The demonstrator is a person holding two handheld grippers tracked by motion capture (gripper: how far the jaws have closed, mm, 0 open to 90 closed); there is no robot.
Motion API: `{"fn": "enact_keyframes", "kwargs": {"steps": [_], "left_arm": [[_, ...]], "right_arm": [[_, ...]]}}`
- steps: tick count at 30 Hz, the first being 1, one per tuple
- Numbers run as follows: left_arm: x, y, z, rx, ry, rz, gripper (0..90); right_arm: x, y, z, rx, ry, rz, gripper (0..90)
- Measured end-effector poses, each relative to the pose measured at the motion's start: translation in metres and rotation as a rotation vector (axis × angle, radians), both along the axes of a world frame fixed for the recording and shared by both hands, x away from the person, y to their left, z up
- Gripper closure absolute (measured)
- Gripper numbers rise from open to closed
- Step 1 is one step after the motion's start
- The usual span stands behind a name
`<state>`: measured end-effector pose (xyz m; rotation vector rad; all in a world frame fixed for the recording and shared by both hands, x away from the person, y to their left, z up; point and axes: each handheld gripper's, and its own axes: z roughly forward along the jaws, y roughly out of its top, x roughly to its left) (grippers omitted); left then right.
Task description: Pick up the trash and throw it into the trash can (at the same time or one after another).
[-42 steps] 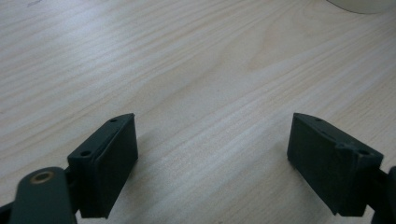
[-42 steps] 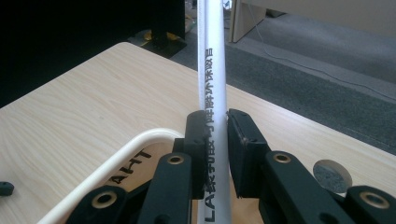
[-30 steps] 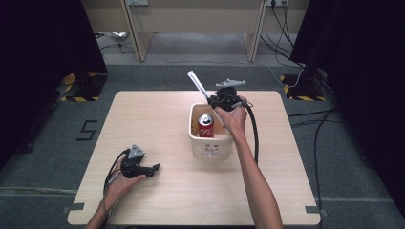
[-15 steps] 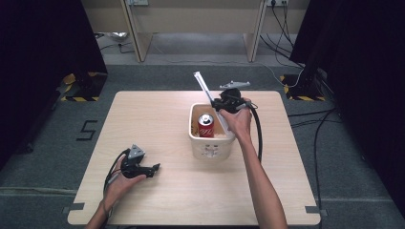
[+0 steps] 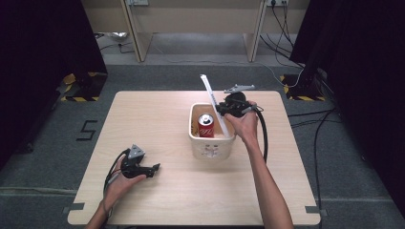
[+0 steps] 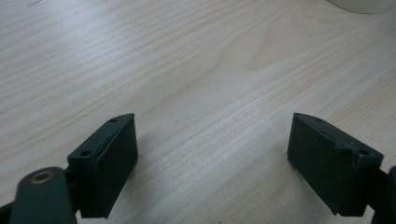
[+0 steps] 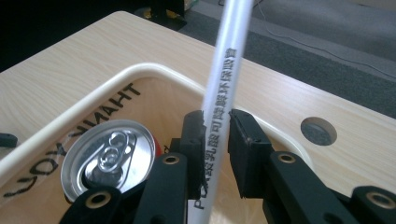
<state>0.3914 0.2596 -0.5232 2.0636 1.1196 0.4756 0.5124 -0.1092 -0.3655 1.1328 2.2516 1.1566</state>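
I had the long white paper-wrapped straw (image 7: 219, 102) pinched between the narrow jaws of my right gripper (image 5: 226, 110), which I held over the far right side of the cream plastic basket (image 5: 211, 144) at the middle of the pale wooden table (image 5: 157, 109). The pads looked only lightly set against the straw, with a thin gap on one side in the right gripper view, so I judged the grip loose rather than firm. My left gripper (image 5: 152, 169) rested low near the table's near left corner, well apart from the basket, its jaws spread wide on nothing but bare wood.

As for progress, the red drinks can with the silver pull-tab top (image 5: 206, 125) already stood upright inside the basket, so that part seemed done. The straw was not yet in: its lower end dipped inside the basket just beside the can, but most of its length rose above the rim. What remained, I judged, was to lower or release it so it settled inside.

Its long axis ran steeply, near upright but tilted, the upper end leaning toward the far left of the table and the lower end pointing down into the basket.
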Motion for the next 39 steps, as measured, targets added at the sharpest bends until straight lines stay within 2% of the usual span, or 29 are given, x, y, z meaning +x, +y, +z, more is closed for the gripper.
{"fn": "enact_keyframes", "kwargs": {"steps": [8, 16, 23, 27, 32, 39], "left_arm": [[0.000, 0.000, 0.000, 0.000, 0.002, 0.000, 15.5], [0.000, 0.000, 0.000, -0.001, 0.001, 0.000, 15.5], [0.000, 0.000, 0.000, 0.000, 0.003, -0.001, 15.5], [0.000, 0.000, 0.000, -0.001, 0.001, 0.000, 15.4], [0.000, 0.000, 0.000, 0.000, 0.002, 0.000, 15.4], [0.000, 0.000, 0.000, -0.001, 0.002, 0.000, 15.5]], "right_arm": [[-0.006, -0.010, 0.001, -0.008, -0.006, -0.004, 73.3], [-0.014, -0.024, 0.008, -0.015, -0.016, -0.019, 66.0], [-0.019, -0.045, 0.010, -0.009, -0.022, -0.058, 55.1], [-0.022, -0.055, 0.010, -0.005, -0.016, -0.091, 40.9], [-0.027, -0.065, 0.009, 0.011, -0.031, -0.136, 31.2], [-0.035, -0.081, 0.004, 0.008, -0.023, -0.165, 28.8]]}}
